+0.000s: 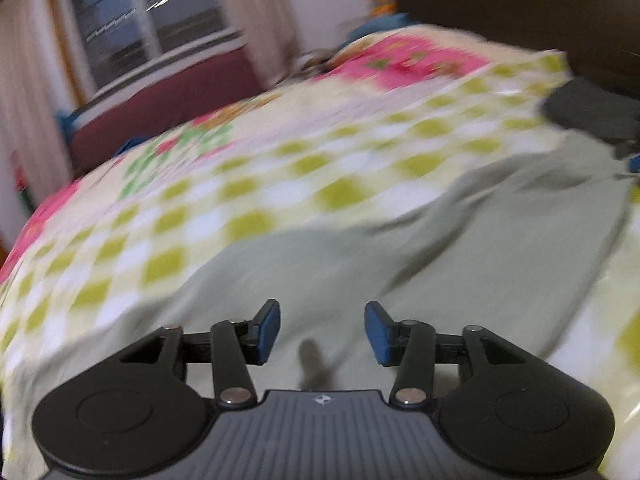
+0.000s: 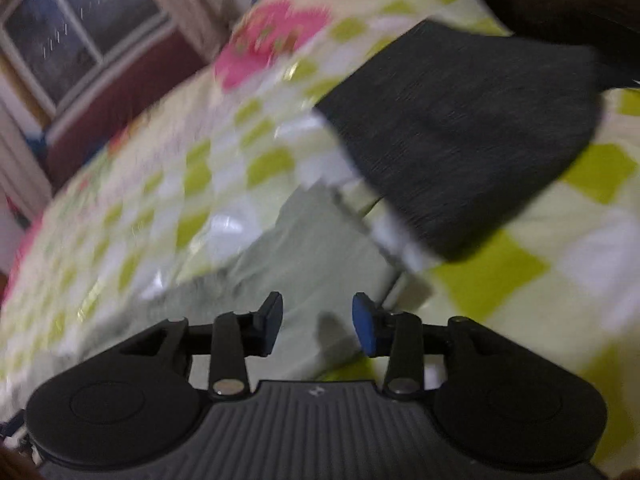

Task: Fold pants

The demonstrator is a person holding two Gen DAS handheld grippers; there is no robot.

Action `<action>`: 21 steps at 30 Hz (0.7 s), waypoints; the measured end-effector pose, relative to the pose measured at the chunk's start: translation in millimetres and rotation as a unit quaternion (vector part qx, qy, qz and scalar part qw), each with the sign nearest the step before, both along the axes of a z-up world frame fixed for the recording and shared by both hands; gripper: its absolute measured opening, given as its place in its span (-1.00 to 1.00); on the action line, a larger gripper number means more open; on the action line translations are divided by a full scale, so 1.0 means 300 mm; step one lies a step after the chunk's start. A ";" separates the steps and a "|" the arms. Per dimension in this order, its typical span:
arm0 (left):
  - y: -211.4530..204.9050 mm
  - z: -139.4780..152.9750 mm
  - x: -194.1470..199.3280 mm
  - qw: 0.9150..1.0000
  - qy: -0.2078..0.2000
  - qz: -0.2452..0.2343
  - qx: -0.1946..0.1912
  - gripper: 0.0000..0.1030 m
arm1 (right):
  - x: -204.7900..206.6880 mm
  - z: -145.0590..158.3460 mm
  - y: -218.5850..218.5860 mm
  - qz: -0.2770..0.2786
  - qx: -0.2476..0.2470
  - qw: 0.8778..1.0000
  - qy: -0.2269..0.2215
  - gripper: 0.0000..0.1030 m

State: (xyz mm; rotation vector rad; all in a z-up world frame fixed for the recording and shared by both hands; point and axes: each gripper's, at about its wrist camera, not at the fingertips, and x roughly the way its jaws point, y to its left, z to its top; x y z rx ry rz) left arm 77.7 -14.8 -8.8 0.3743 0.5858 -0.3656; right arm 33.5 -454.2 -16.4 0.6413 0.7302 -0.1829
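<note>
Bedspread (image 1: 248, 200) lies open leftward; dark folded cloth (image 2: 460, 132) blocks right side — beside pants (image 1: 460, 232).

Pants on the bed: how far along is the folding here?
Early or between folds. The pale green pants lie rumpled on the checked bedspread. Left hand-held gripper and right hand-held gripper are both open, holding nothing. Grasping and folding remain.

Pants (image 1: 460, 240): pale grey-green cloth, matt, soft, creased. Bedspread (image 1: 240, 184): printed cloth in yellow-green and white checks with pink flowers, slight sheen in the right wrist view. Dark garment (image 2: 460, 128), upper right: charcoal cloth, matt, finely ribbed. Left tongs (image 1: 322, 332) and right tongs (image 2: 317, 324): matt black plastic, blue rubbery pads, shiny metal pivot pins. Window (image 1: 152, 20), upper left: glossy glass.
</note>
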 end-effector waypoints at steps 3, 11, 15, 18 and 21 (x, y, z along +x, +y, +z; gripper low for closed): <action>-0.137 -0.011 0.001 0.998 -0.002 -0.059 0.018 0.29 | -0.078 -0.023 -0.048 -0.039 0.038 0.998 -0.012 -0.14; -0.384 -0.116 0.014 0.991 0.034 -0.122 0.044 0.29 | -0.039 -0.077 -0.050 -0.069 0.088 0.993 -0.038 0.03; -0.407 -0.096 0.006 0.990 0.034 -0.124 0.058 0.29 | 0.001 -0.063 -0.043 -0.076 0.101 0.991 -0.038 0.03; -0.408 -0.066 -0.011 0.990 0.026 -0.129 0.054 0.29 | -0.004 -0.051 -0.027 -0.044 0.096 0.993 -0.061 -0.10; -0.435 -0.073 -0.015 0.988 0.031 -0.137 0.059 0.30 | 0.031 -0.096 -0.006 -0.036 0.119 0.991 -0.043 -0.64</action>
